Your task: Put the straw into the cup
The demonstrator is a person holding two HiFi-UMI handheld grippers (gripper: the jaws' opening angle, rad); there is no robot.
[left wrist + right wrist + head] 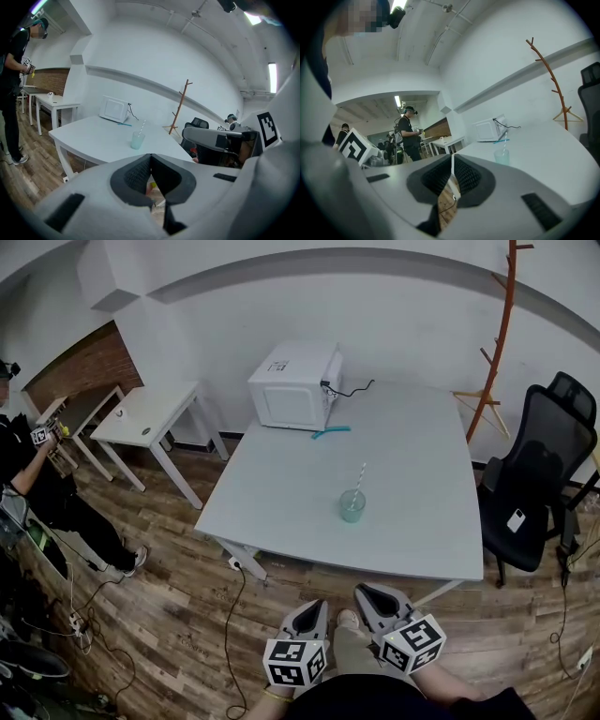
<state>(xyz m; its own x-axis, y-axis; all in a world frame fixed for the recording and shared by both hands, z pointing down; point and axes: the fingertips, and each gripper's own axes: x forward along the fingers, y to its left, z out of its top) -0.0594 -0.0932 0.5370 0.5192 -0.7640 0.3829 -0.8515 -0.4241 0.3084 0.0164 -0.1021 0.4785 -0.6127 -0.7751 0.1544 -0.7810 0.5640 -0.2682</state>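
A pale green translucent cup (352,505) stands on the grey table (281,493) with a striped straw (361,474) leaning out of it. The cup (137,140) and straw (141,126) show far ahead in the left gripper view; the cup (502,156) is also small in the right gripper view. My left gripper (315,609) and right gripper (365,593) hang side by side off the table's near edge, well short of the cup. Both are shut, pads touching, with nothing between them.
A white microwave (293,383) sits at the table's far left with a blue strip (330,432) beside it. A black office chair (539,479) and a wooden coat stand (497,334) are at the right. A white side table (150,418) and a person (47,493) are at the left.
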